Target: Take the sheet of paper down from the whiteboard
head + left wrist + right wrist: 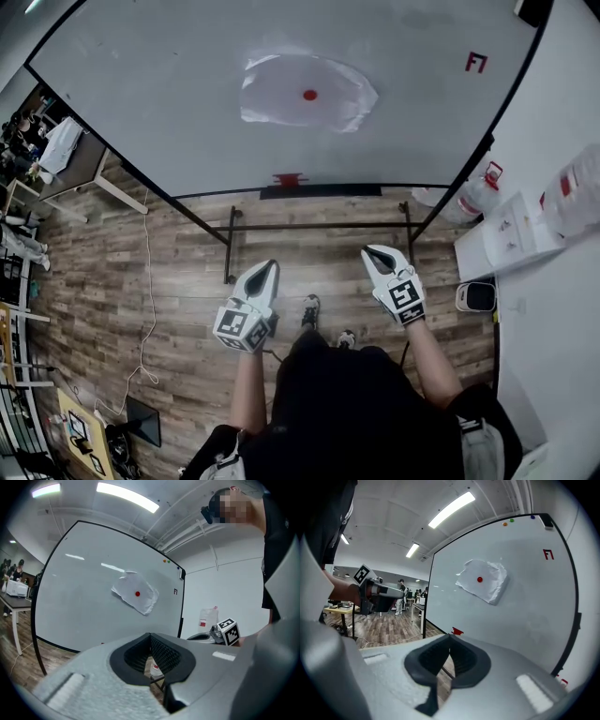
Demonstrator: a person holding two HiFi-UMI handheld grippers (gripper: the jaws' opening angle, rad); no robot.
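A crumpled white sheet of paper (281, 89) hangs on the whiteboard (169, 103), pinned by a round red magnet (309, 95). Both grippers are well short of the board, held side by side at about waist height. My left gripper (270, 266) is shut and holds nothing. My right gripper (371, 251) is shut and holds nothing too. In the left gripper view the paper (143, 603) lies ahead, above the shut left gripper (150, 637). In the right gripper view the paper (490, 585) sits up and to the right of the shut right gripper (450, 639).
The board stands on a black frame (319, 225) over a wood floor. A small red item (289, 178) sits on its bottom rail. A white table (525, 234) with bottles is at the right. Desks and people (28, 150) are at the left, and a cable (145, 309) runs across the floor.
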